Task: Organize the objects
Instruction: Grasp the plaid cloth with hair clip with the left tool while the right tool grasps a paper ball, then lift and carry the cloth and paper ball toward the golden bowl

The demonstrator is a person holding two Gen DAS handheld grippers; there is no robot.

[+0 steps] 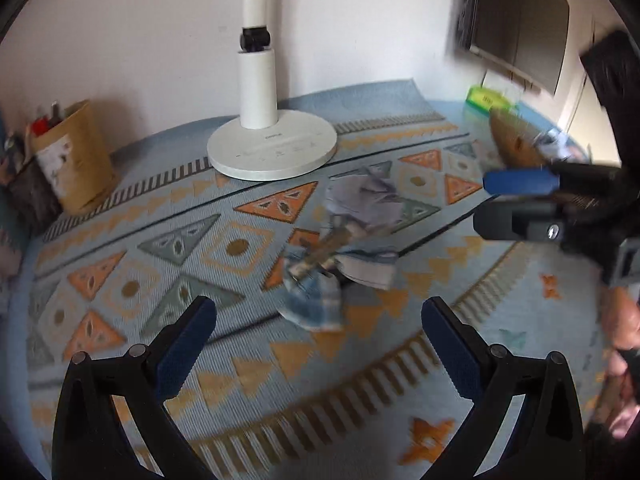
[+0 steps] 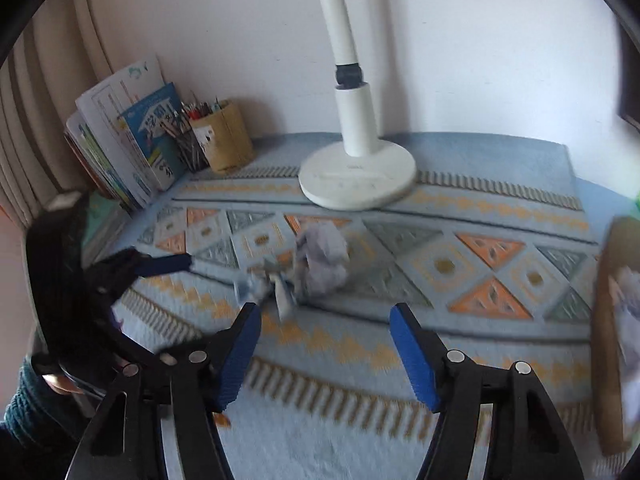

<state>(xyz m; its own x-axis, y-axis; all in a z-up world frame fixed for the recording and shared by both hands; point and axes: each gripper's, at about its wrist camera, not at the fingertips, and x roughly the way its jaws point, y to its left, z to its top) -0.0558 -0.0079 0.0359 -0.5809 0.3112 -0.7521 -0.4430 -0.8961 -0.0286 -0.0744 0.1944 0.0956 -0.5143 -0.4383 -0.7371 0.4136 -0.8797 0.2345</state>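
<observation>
I see a crumpled pale lilac paper wad [image 2: 323, 258] with blurred blue-and-white scraps [image 1: 316, 300] just beside it, lying mid-desk on the blue patterned woven cloth [image 1: 248, 376], in front of the white round lamp base [image 2: 357, 178]. My left gripper [image 1: 319, 322] hovers near them, its 2 fingers spread with nothing between. My right gripper [image 2: 325, 330] is likewise parted and empty. A tan paper pen cup [image 2: 224, 140] stands back left beside leaning booklets [image 2: 120, 128].

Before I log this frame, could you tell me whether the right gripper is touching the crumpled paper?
Apart. In the right wrist view, the right gripper has open jaws with only patterned cloth between them; the crumpled paper lies beyond the fingertips.
</observation>
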